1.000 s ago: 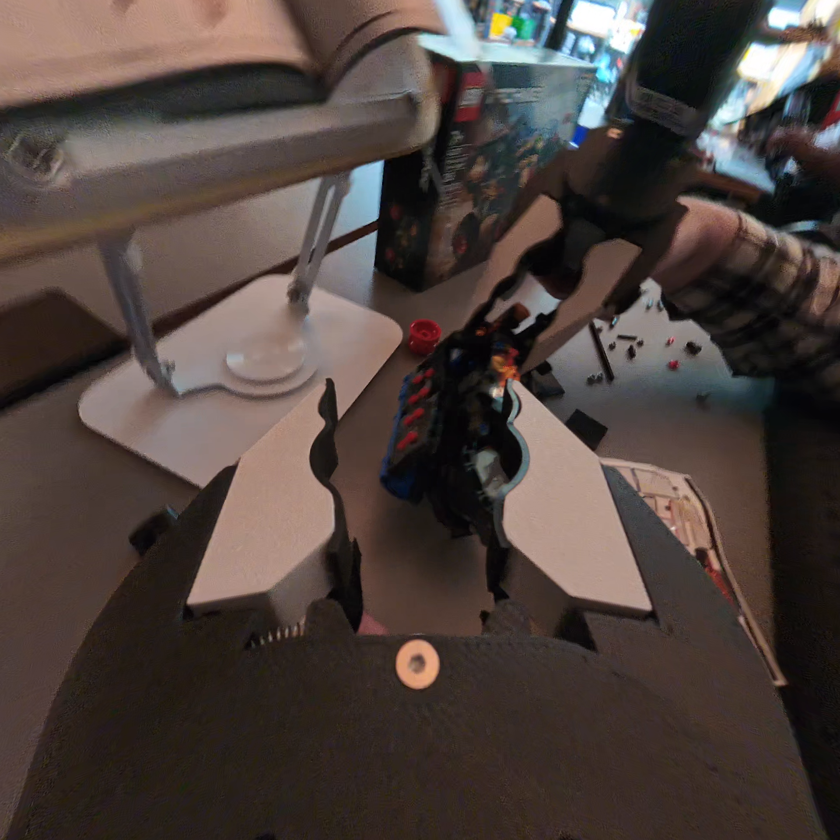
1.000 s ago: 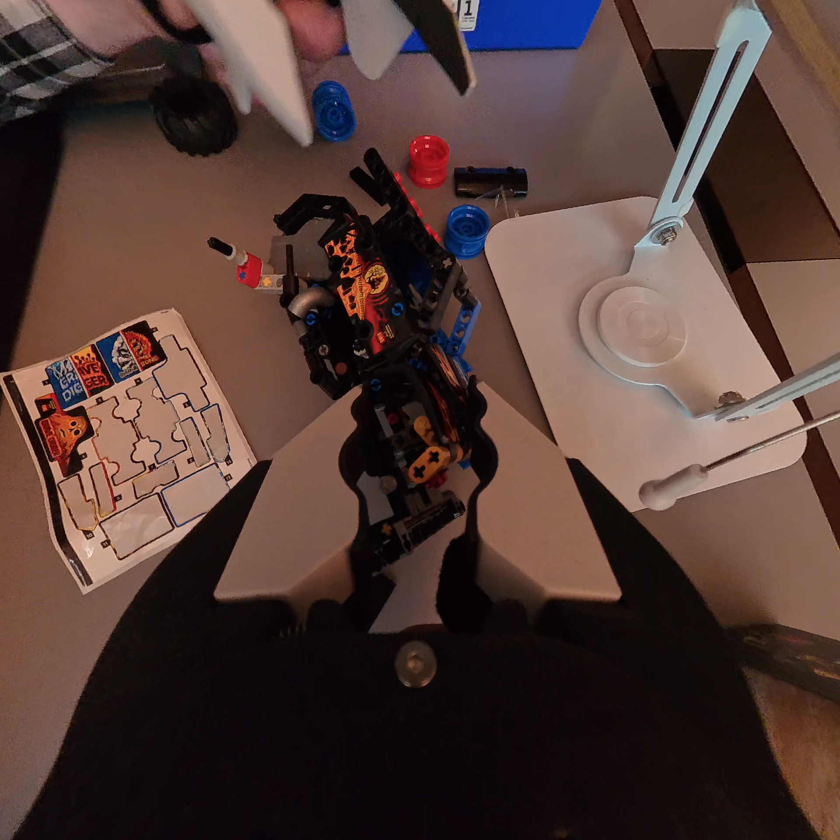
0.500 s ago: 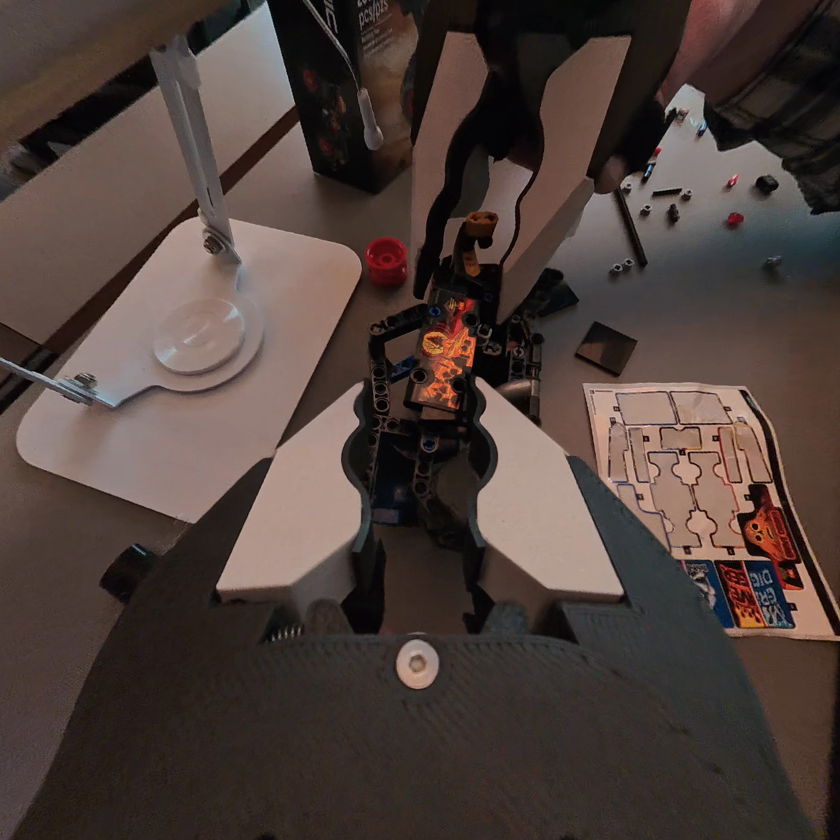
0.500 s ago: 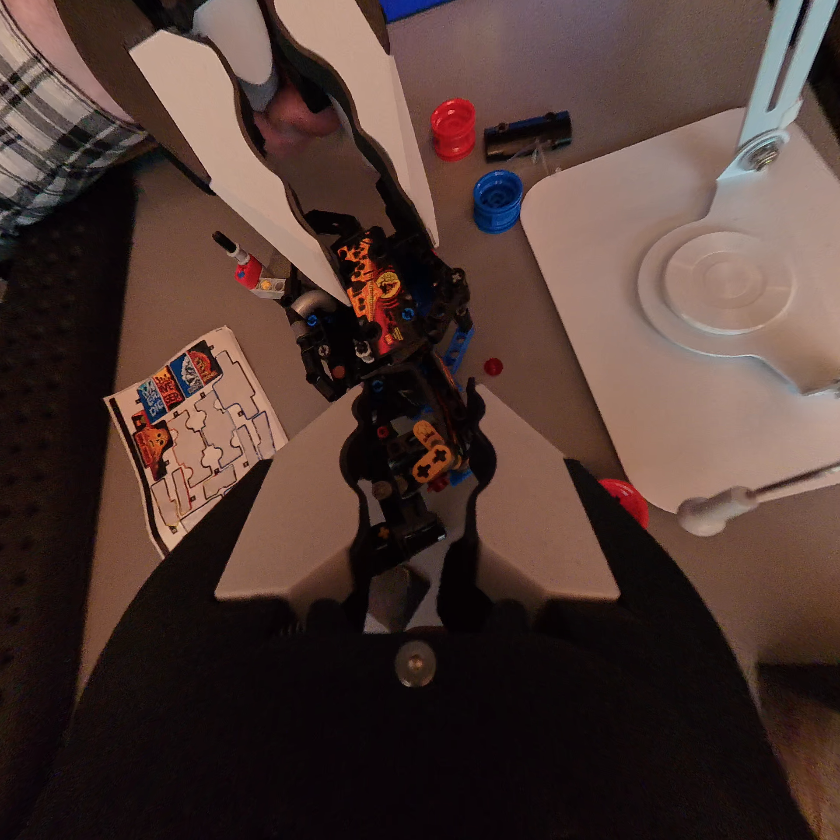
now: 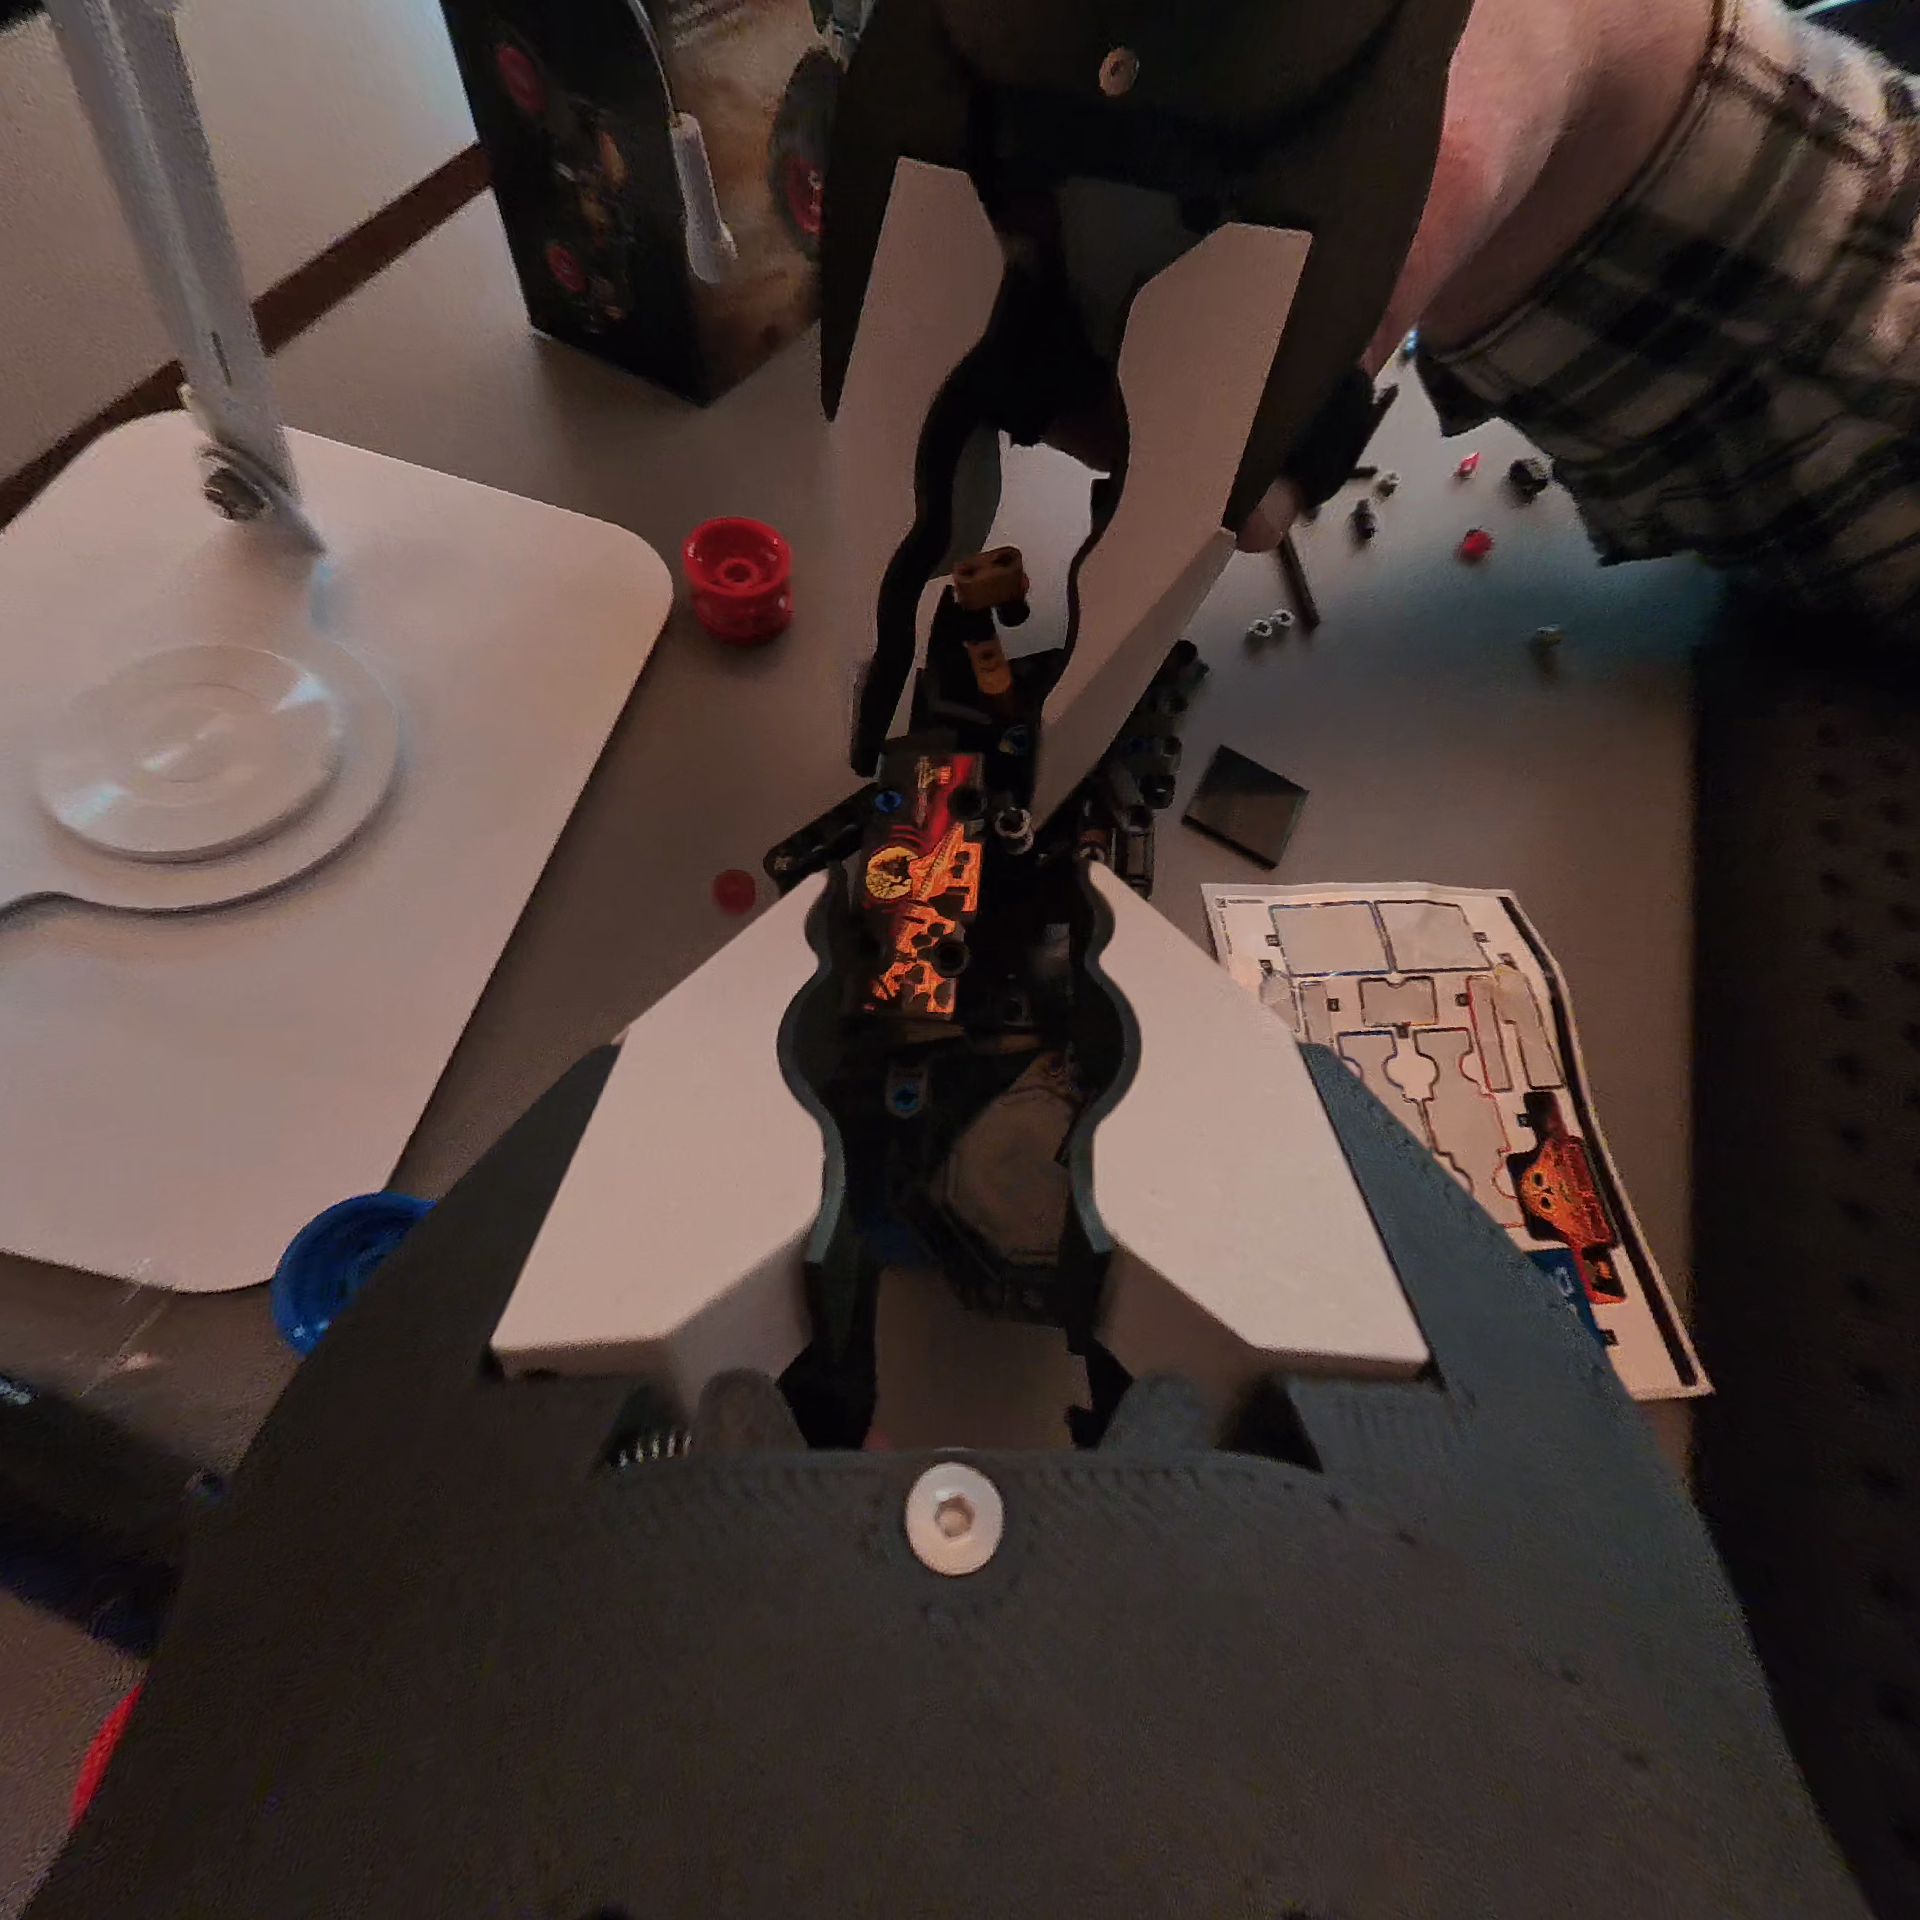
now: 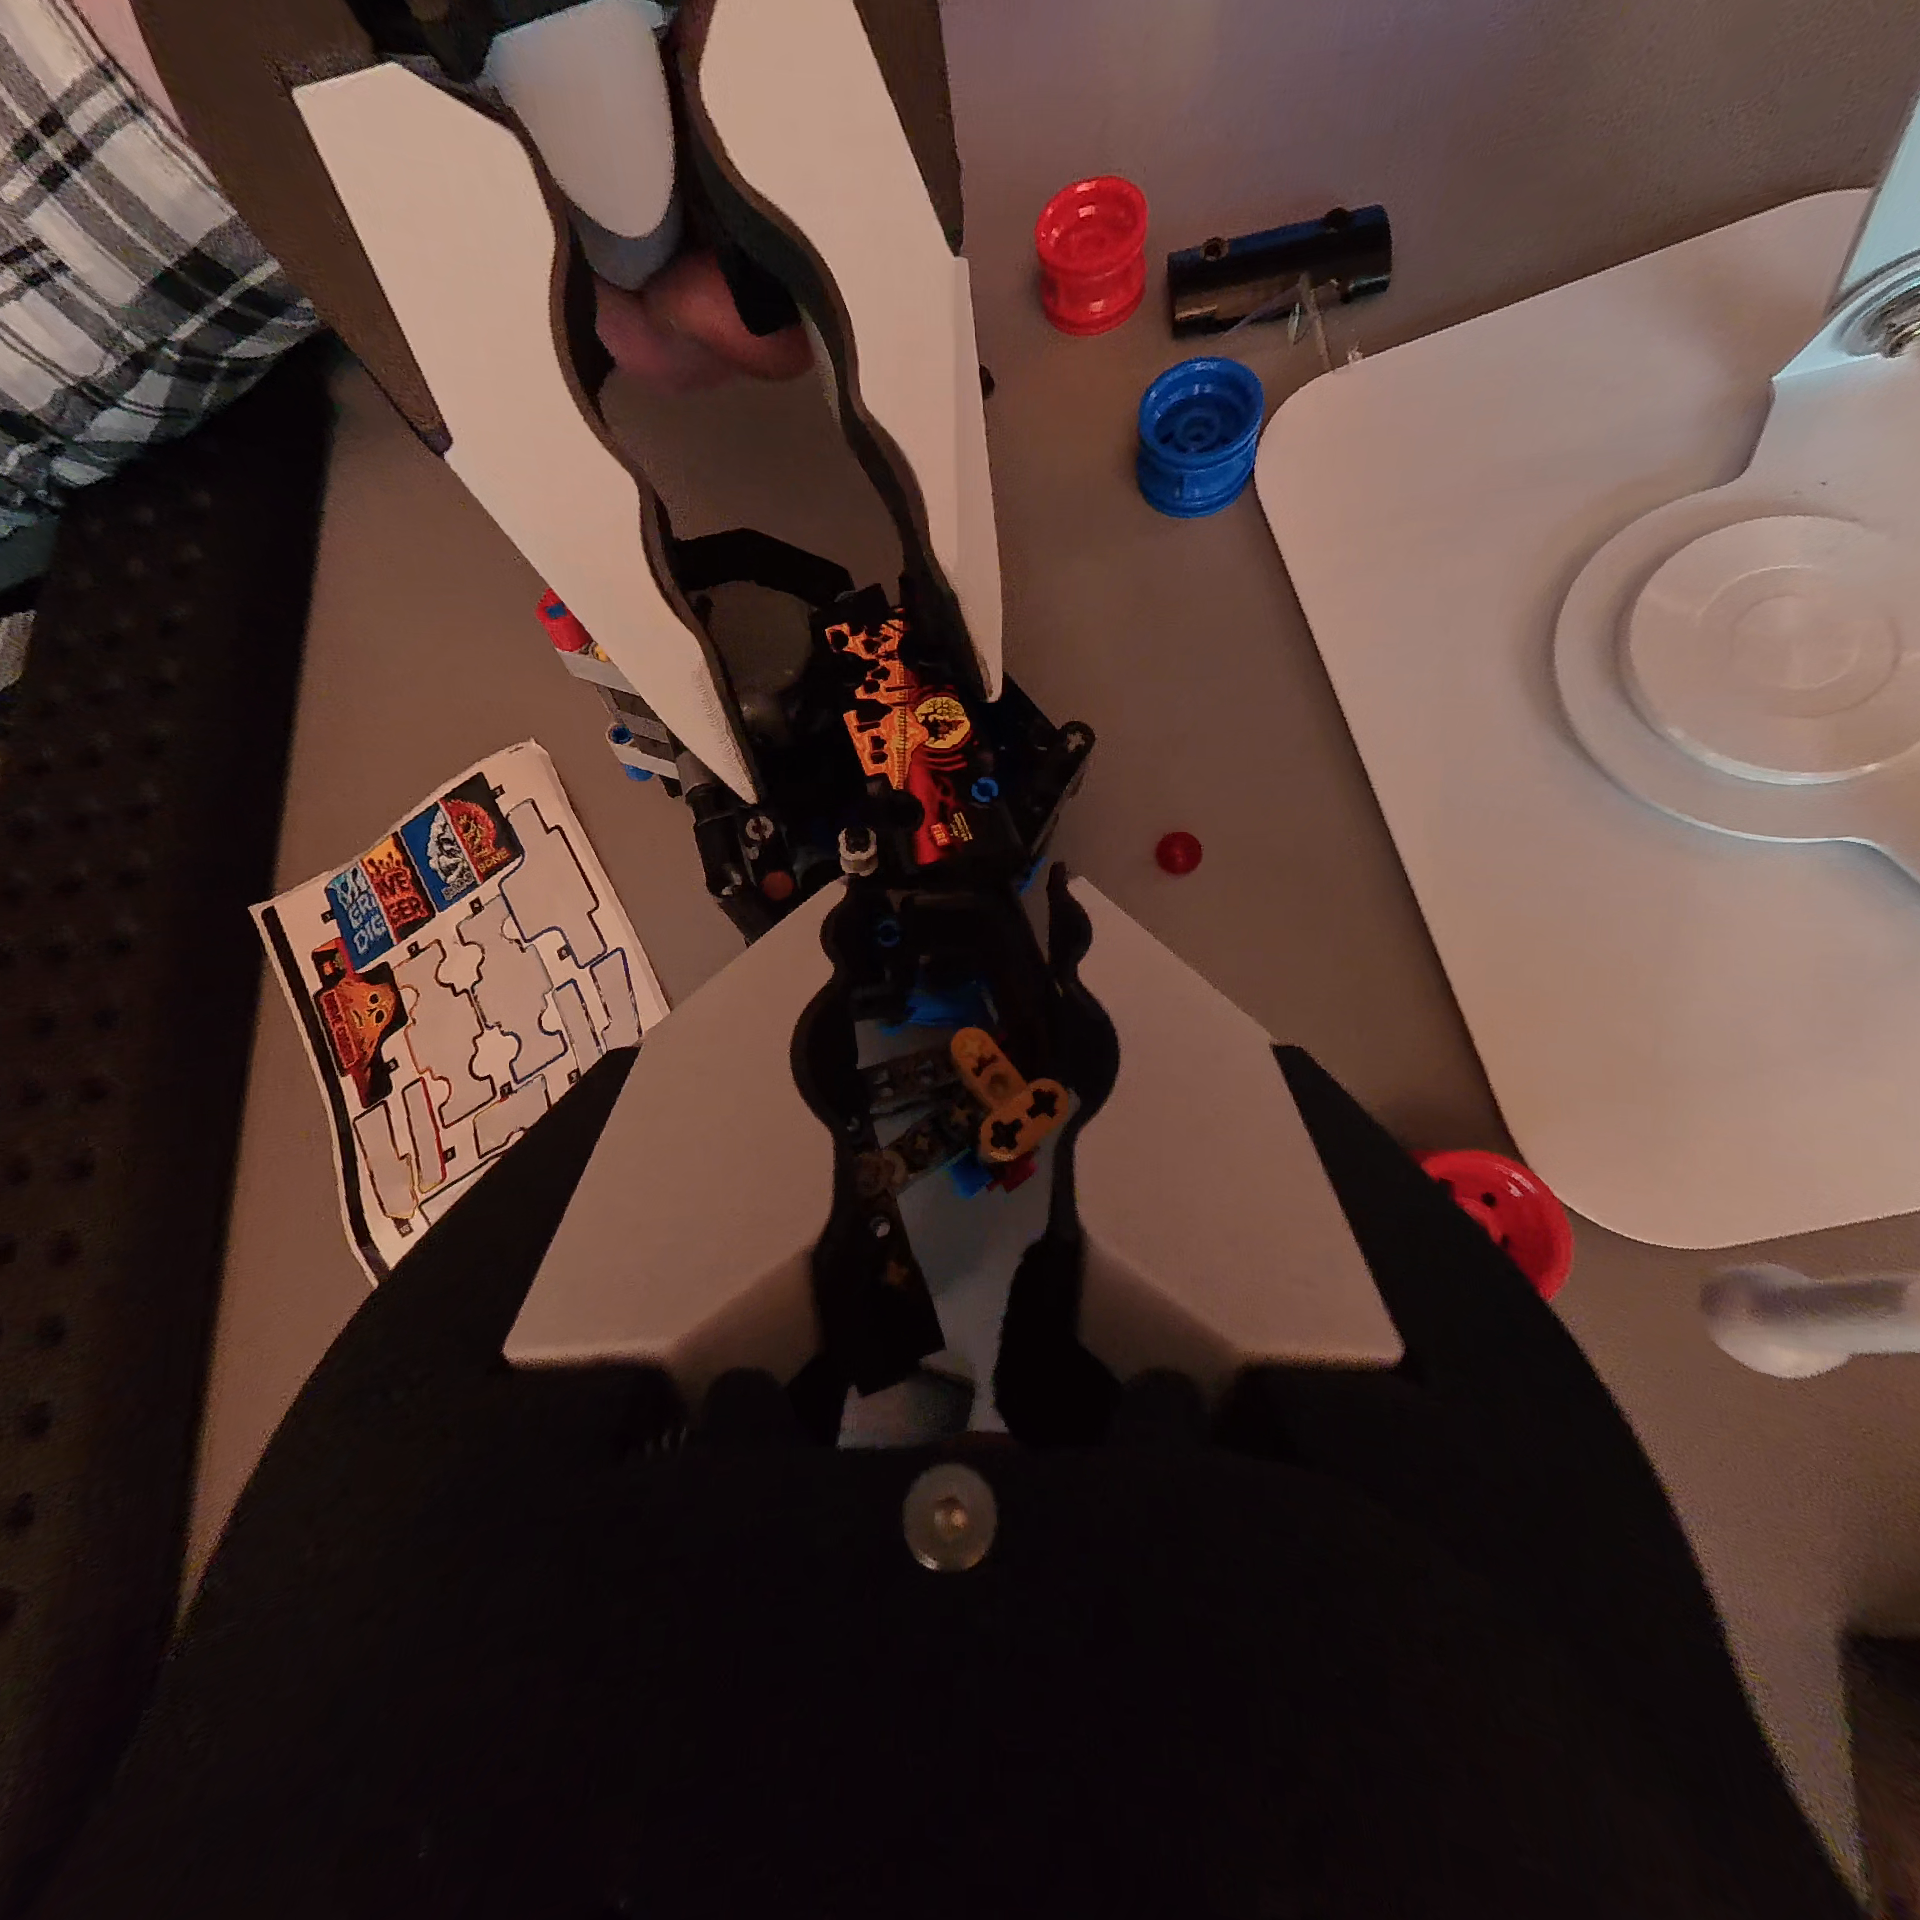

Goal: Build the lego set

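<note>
Both claws clamp the half-built lego model [image 5: 920, 914] from opposite ends just above the bench [image 5: 540, 436] — left claw [image 5: 956, 987], right claw [image 6: 951, 997] — so press squarely, without twisting.

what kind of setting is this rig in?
Likely an indoor desk or hobby table: a grey tabletop with loose wheels and small parts, a sticker sheet, the set's box, and a white stand base.

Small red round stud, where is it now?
The small red round stud lies loose on the grey table, between the black Lego model and the white stand base.
</note>
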`<state>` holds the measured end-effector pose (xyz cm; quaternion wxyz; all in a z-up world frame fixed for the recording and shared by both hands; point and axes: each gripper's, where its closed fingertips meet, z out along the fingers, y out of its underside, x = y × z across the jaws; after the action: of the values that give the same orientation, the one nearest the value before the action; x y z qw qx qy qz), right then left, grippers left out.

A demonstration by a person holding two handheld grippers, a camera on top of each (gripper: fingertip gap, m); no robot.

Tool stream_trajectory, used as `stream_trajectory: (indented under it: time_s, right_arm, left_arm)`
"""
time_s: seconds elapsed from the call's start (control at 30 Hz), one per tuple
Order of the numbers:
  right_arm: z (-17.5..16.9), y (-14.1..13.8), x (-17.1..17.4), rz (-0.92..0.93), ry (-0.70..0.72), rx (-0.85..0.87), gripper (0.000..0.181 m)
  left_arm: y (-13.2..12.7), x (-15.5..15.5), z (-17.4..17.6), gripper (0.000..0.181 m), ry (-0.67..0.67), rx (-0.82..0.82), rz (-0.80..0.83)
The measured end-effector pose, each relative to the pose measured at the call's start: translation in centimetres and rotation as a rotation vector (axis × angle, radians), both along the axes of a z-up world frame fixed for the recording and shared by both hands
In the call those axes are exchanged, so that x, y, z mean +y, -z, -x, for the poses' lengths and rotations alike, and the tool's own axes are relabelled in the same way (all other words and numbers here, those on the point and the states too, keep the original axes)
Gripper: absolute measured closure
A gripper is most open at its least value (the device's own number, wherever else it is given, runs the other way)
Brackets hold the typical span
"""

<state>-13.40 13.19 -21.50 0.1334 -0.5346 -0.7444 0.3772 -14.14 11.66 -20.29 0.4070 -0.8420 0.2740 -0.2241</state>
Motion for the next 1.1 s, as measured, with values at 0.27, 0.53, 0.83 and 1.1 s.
stream_trajectory:
  time_s: [0.27,0.53,0.83,1.1]
  right_arm:
    - [-0.3,-0.2,-0.4,0.026,-0.015,0.007,0.144]
    - [-0.2,-0.2,-1.3,0.058,-0.024,0.013,0.142]
    - [0.0,-0.5,-2.0,0.105,-0.009,0.026,0.143]
    - [-0.1,-0.5,-2.3,0.085,-0.039,0.042,0.15]
  left_arm:
    - [0.2,0.1,0.3,0.158,-0.006,-0.017,0.033]
    - [1.4,-0.5,-0.8,0.155,0.044,-0.012,0.1]
    - [1.2,-0.7,-0.9,0.156,0.052,-0.04,0.09]
    - [1.0,-0.9,-0.9,0.156,0.061,-0.085,0.106]
